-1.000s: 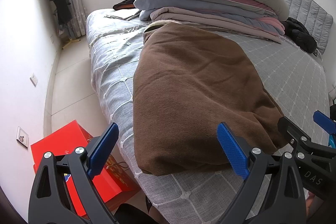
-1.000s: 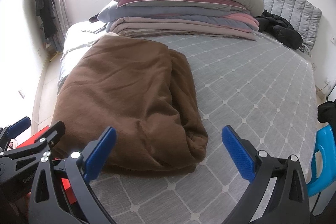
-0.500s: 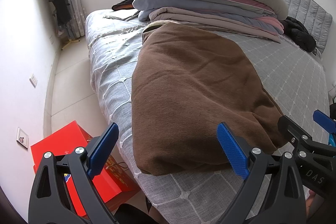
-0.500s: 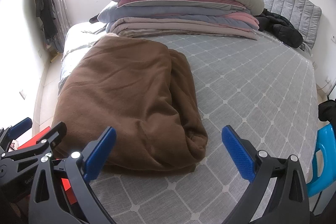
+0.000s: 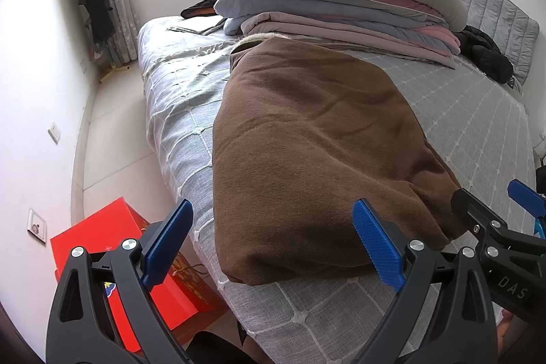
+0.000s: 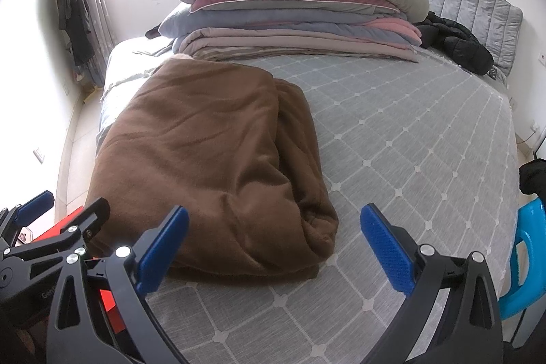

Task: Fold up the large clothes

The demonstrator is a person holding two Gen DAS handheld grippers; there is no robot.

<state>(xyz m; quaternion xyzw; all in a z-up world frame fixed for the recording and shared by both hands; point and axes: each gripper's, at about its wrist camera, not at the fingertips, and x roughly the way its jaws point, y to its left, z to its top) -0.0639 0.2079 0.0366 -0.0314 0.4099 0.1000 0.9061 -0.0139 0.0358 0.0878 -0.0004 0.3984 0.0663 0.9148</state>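
Note:
A large brown garment point(image 5: 307, 142) lies folded lengthwise on the grey quilted bed point(image 5: 460, 111), along its left side. It also shows in the right wrist view point(image 6: 211, 159), with a rolled fold on its right edge. My left gripper point(image 5: 273, 244) is open and empty, hovering over the garment's near end. My right gripper point(image 6: 273, 244) is open and empty, above the garment's near right corner. Each gripper shows at the edge of the other's view.
A stack of folded blankets and a pillow point(image 6: 293, 9) sits at the far end of the bed. A black jacket point(image 6: 457, 43) lies by the headboard. A red box point(image 5: 136, 261) stands on the floor left of the bed. A blue chair point(image 6: 525, 261) stands at right.
Both grippers stay open and almost still. The left wrist view has drifted very slightly; the garment lies as before.

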